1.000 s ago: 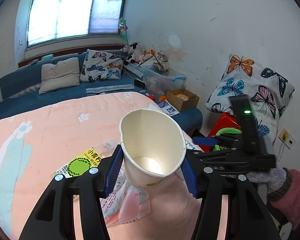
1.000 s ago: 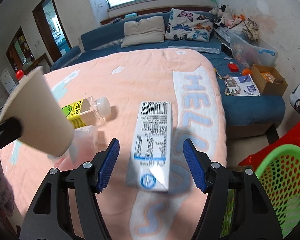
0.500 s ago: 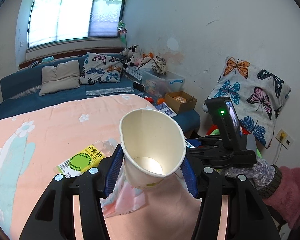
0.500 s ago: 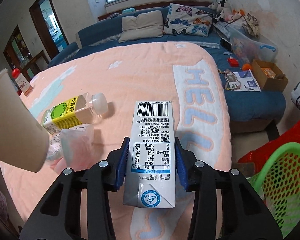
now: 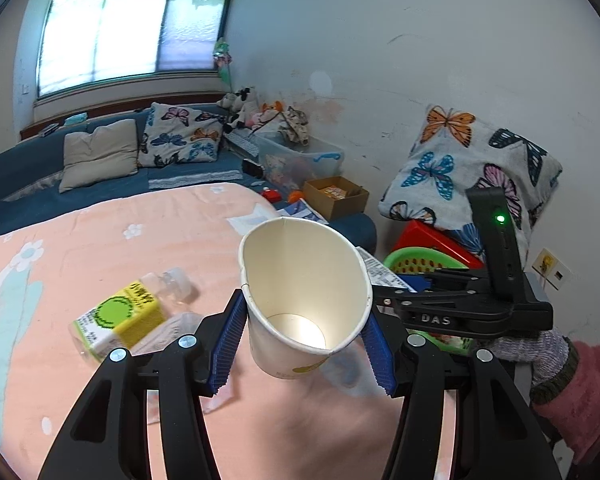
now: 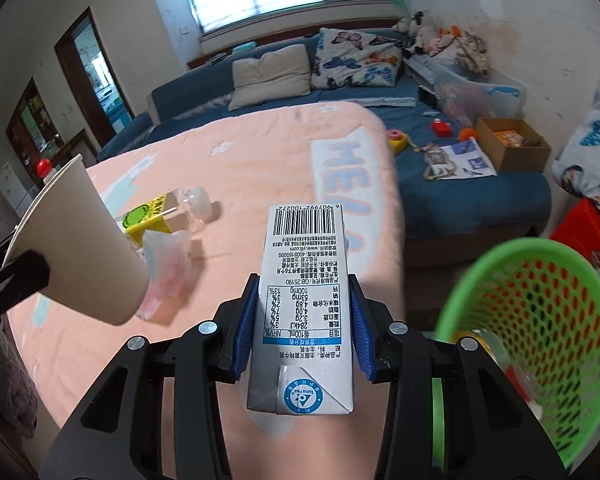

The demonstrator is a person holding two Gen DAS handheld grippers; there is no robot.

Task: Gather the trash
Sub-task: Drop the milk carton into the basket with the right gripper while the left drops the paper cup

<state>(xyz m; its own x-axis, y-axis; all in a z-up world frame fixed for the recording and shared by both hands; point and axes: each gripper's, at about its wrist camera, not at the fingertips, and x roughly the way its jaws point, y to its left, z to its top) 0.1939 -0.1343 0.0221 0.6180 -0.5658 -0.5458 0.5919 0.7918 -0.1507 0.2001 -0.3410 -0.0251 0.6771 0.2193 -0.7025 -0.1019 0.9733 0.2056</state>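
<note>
**Both jaws loaded — basket lies off the bed's right edge**

The jaws of the right gripper (image 6: 304,328) are clamped on the long sides of a milk carton (image 6: 306,300), its long axis running straight out along the fingers, folded base toward the camera and barcode end pointing away. The carton looks clear of the peach blanket on the bed (image 6: 228,168). The green mesh basket (image 6: 540,320) sits low to the right of these jaws, just past the bed's right edge with its open mouth up — of the two hands, the right is plainly the nearer. Something pale lies inside it, though blur makes it hard to name.

The jaws of the left gripper (image 5: 306,336) hold a white paper cup (image 5: 304,292) by its lower wall, mouth tilted toward the camera and empty. From here the basket (image 5: 420,258) shows only as a green rim beyond the right gripper.

On the bed, near its left side, lie a clear bottle with a yellow-green label (image 6: 168,212) and a crumpled plastic wrapper (image 6: 168,264), touching each other.

The carton is white and grey, dense with print, its corners crisp.
</note>
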